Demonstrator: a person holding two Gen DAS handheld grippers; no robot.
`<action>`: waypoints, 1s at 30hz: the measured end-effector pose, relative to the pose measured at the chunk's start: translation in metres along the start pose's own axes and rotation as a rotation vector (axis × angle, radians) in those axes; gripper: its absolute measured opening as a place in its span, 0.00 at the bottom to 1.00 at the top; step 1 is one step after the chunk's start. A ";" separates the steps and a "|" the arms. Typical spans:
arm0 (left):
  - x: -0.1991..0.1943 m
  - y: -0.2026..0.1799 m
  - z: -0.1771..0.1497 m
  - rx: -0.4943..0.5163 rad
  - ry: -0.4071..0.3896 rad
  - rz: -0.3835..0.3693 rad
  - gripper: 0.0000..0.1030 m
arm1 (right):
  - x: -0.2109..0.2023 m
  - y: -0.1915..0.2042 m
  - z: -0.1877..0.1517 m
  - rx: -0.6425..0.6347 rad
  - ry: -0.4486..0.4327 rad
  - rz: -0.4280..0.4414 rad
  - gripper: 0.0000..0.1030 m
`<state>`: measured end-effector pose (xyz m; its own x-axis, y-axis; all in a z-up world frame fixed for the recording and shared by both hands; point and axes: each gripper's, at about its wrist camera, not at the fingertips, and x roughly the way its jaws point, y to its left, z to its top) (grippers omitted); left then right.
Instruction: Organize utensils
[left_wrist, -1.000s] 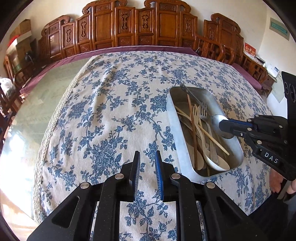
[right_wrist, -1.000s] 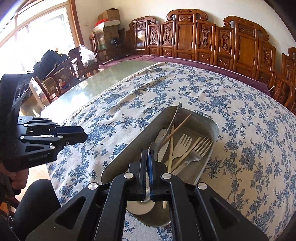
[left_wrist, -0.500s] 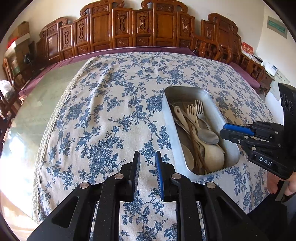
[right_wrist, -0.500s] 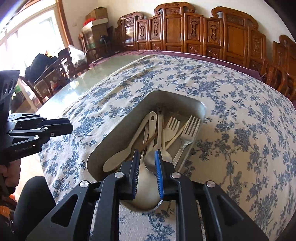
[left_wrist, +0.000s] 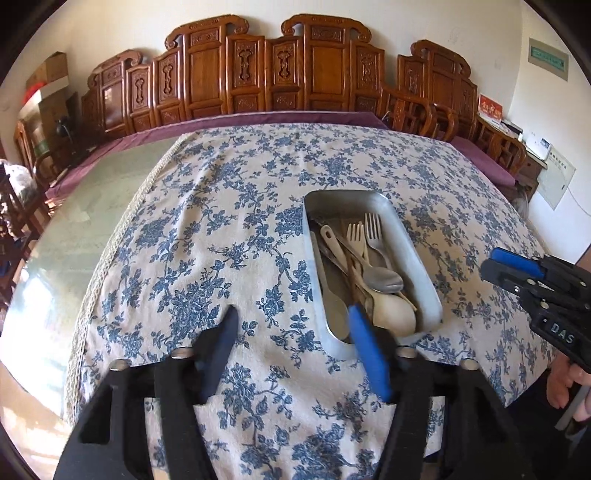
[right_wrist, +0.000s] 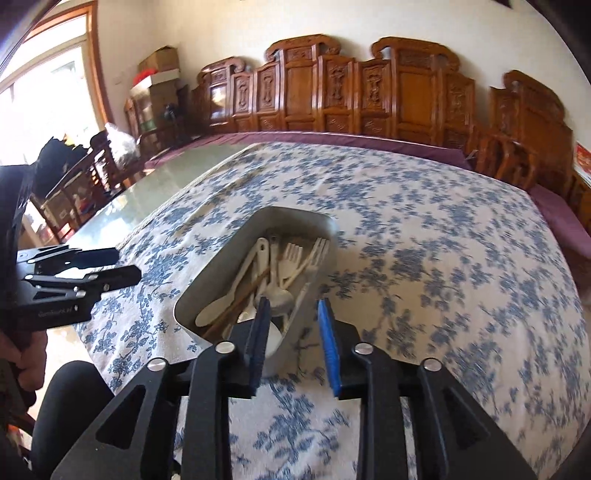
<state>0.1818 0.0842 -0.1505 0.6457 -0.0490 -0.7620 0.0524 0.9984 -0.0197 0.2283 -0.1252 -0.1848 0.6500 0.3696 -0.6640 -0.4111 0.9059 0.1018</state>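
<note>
A metal tray (left_wrist: 314, 258) on the blue floral tablecloth holds several utensils: pale spoons, forks (left_wrist: 373, 229), a metal spoon (left_wrist: 384, 278) and wooden chopsticks. It also shows in the right wrist view (right_wrist: 295, 218). My left gripper (left_wrist: 291, 314) is open and empty just before the tray's near left corner; it shows at the left of the right wrist view (right_wrist: 125, 265). My right gripper (right_wrist: 293, 304) is open and empty, pulled back over the tray's near end; it shows at the right of the left wrist view (left_wrist: 489, 264).
The tablecloth (left_wrist: 221, 229) covers the near part of a glass-topped table (left_wrist: 92, 206). Carved wooden chairs (left_wrist: 295, 74) line the far side. More chairs and boxes stand at the left by a window (right_wrist: 44, 103).
My right gripper let go of the metal spoon into the tray, opened and drew back. My left gripper opened wide from nearly closed and shifted toward the tray.
</note>
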 end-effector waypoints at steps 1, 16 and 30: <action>-0.002 -0.001 -0.001 -0.004 0.001 0.002 0.60 | -0.007 -0.002 -0.003 0.012 -0.008 -0.013 0.41; -0.047 -0.044 -0.029 -0.013 -0.050 0.003 0.92 | -0.085 -0.020 -0.047 0.116 -0.061 -0.129 0.98; -0.141 -0.084 -0.019 0.007 -0.208 -0.015 0.92 | -0.189 -0.010 -0.033 0.108 -0.245 -0.211 0.98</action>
<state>0.0719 0.0082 -0.0542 0.7883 -0.0696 -0.6114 0.0684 0.9973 -0.0254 0.0886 -0.2112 -0.0846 0.8533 0.1983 -0.4822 -0.1894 0.9796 0.0677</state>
